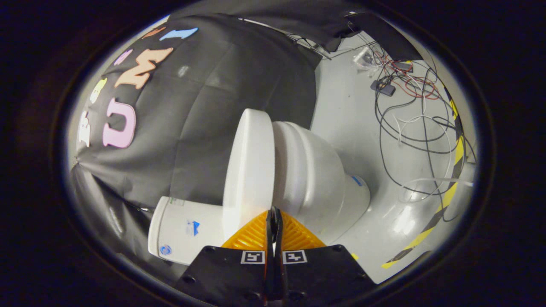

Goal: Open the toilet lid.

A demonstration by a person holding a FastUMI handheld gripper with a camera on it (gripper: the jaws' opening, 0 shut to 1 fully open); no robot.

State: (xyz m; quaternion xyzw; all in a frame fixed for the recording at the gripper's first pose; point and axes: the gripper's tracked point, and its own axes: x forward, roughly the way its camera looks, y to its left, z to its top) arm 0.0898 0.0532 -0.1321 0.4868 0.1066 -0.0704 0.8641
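Gripper (273,219) fingers together, empty, tips at the toilet lid (248,170) edge at 12 o'clock. Lid appears closed on the bowl (315,179). Risk: pressed-together tips likely skid off the rim without purchase.

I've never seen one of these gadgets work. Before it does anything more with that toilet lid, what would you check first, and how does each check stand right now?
1. Fingers: the gripper has its orange fingers pressed together at the tips, nothing visibly between them. Ok if it means to push, not ok if it should be gripping.
2. Lid position: the lid stands apart from the toilet bowl, partly raised. Ok.
3. Contact: the fingertips sit right at the lid's edge; actual touch, cannot tell.
4. Room behind the lid: the tank lies beyond it. Cannot tell whether the lid will rest there.
5. Loose cables lie on the floor beyond the bowl, away from the fingers. Ok.
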